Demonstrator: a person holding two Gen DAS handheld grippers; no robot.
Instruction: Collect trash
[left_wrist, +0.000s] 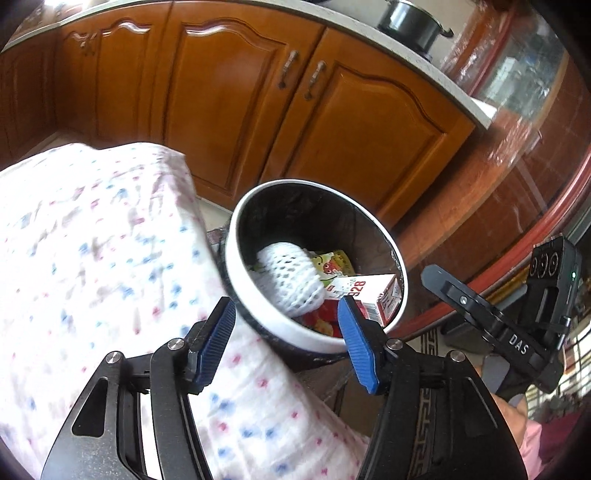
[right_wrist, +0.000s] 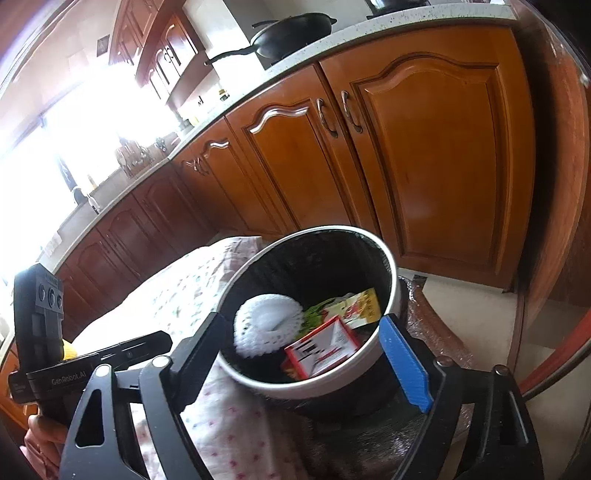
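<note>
Both the left hand-held gripper (left_wrist: 288, 325) and right hand-held gripper (right_wrist: 306, 354) hang spread and empty over the white-rimmed round black bin (left_wrist: 255, 314), white foam net (left_wrist: 288, 280) at its 9 o'clock.

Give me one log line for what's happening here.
left gripper: open, empty | right gripper: open, empty | bin: holds foam net, wrappers | both over bin

Wooden cabinet doors (left_wrist: 236, 103), dotted cloth (left_wrist: 92, 258), black pan (right_wrist: 291, 31).

Left tool (left_wrist: 286, 334) and right tool (right_wrist: 301, 354) gape, empty.
</note>
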